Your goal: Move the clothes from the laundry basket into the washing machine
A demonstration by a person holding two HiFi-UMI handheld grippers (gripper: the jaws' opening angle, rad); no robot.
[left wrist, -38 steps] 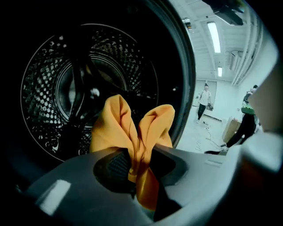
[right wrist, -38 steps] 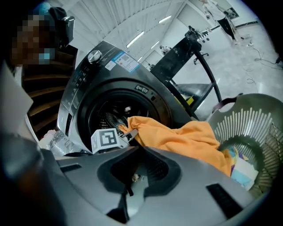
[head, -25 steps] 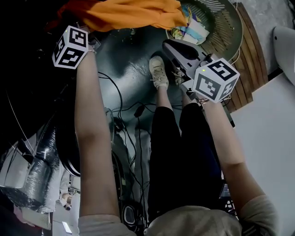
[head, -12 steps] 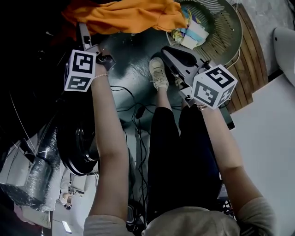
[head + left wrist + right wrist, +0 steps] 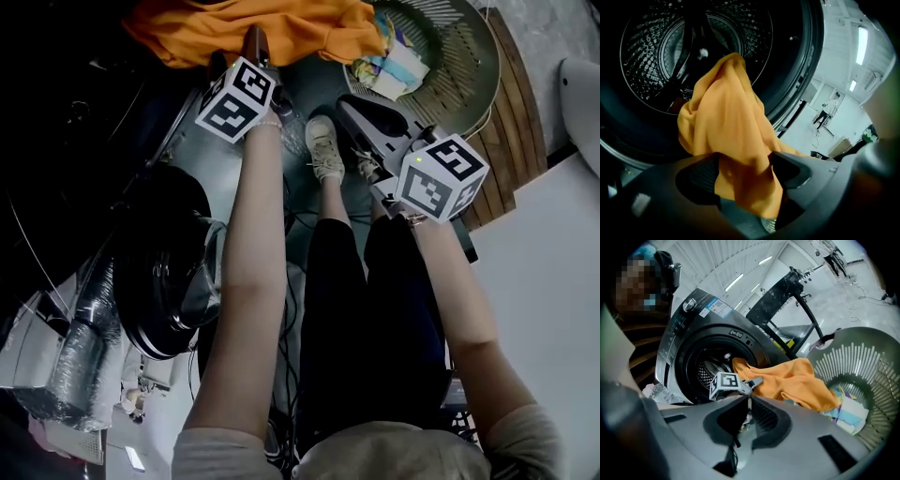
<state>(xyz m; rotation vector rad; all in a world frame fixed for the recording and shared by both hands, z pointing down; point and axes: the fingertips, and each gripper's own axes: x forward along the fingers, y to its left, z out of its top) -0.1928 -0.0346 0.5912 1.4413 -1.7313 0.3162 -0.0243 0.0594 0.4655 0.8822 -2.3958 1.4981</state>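
**Desk:** Where does your orange garment point(image 5: 726, 131) lie?

**Spotter:** Half delivered. One end sits in the mouth of the washing machine drum point(image 5: 651, 51) and the rest trails out toward the laundry basket point(image 5: 469, 42). Its long axis runs from drum to basket, with the leading fold pointing into the drum.

**Desk:** And your grippers?

**Spotter:** The jaws of your left gripper point(image 5: 745, 171) have just been opening and stand wide. The cloth hangs loose between them, unpinched. Your right gripper point(image 5: 749, 413) is closed on nothing.

**Desk:** Which step?

**Spotter:** Loading this piece, it seems. Next you likely need to retake the trailing cloth and push it fully past the door rim. The striped clothes point(image 5: 389, 66) wait in the basket.
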